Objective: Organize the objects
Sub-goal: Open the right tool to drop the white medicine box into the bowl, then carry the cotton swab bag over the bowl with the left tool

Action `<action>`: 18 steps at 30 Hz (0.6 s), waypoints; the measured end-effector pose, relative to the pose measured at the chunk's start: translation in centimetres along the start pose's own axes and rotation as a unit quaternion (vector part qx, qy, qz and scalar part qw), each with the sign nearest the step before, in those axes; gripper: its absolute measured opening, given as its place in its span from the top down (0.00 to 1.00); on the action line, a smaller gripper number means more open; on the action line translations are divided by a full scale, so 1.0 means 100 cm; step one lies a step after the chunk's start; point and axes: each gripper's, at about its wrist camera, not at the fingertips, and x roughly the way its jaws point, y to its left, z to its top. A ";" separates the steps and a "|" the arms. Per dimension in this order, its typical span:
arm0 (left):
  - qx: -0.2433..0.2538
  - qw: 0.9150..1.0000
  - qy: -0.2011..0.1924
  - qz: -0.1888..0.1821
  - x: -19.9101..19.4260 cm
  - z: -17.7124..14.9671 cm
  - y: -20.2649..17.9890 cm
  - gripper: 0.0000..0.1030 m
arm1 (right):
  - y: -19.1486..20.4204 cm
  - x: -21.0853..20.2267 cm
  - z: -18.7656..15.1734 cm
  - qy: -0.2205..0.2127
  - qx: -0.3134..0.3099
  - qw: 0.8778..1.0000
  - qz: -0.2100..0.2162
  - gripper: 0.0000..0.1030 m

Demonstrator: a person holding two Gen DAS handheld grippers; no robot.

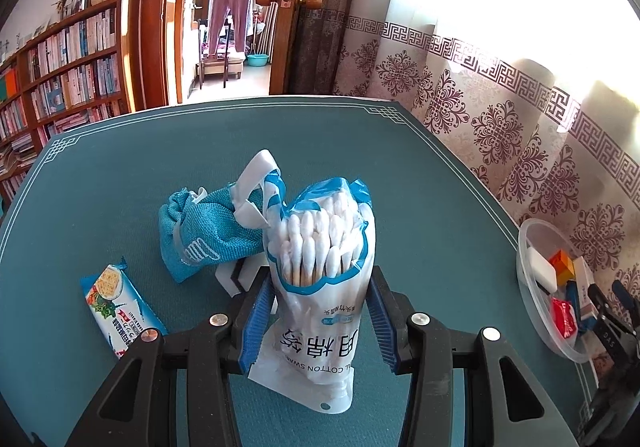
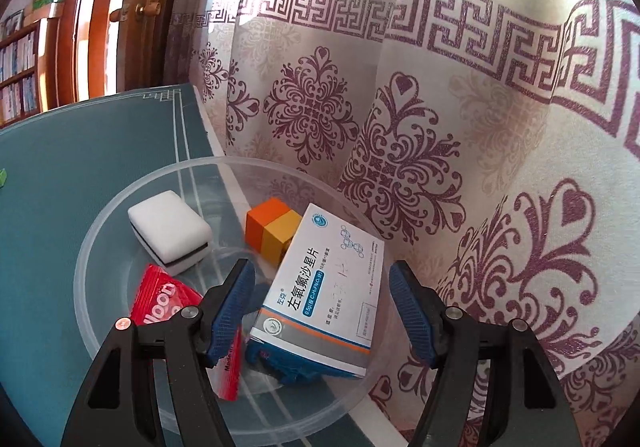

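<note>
Tongs on the left (image 1: 318, 311) clamped the cotton swab bag (image 1: 320, 271) above the table (image 1: 420, 175), while the right tongs (image 2: 322, 307) hung open over the medicine box (image 2: 324, 287) in the clear bowl (image 2: 120, 207), so carrying the bag to that bowl at lower right looked next.

**Room around the table**

I see a patterned curtain (image 2: 400, 151) close behind the table, a wooden door (image 1: 320, 15) standing open, purple trousers (image 1: 230, 13) hanging in the far room above a blue basin (image 1: 258, 60), and a packed bookshelf (image 1: 68, 67) at left.
</note>
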 end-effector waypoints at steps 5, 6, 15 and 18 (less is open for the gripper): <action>0.001 1.000 -0.004 0.000 -0.005 -0.002 -0.001 0.53 | 0.006 -0.026 0.006 -0.059 -0.002 0.998 0.014 0.31; 0.001 1.000 -0.005 0.000 -0.007 -0.002 -0.001 0.53 | 0.007 -0.030 0.007 -0.067 -0.001 0.998 0.018 0.31; 0.009 1.000 -0.015 -0.019 -0.023 -0.003 -0.015 0.54 | 0.022 -0.055 -0.002 -0.094 -0.018 0.993 0.076 0.31; 0.017 0.999 -0.014 -0.035 -0.028 -0.005 -0.028 0.54 | 0.025 -0.059 -0.009 -0.090 -0.027 0.991 0.091 0.31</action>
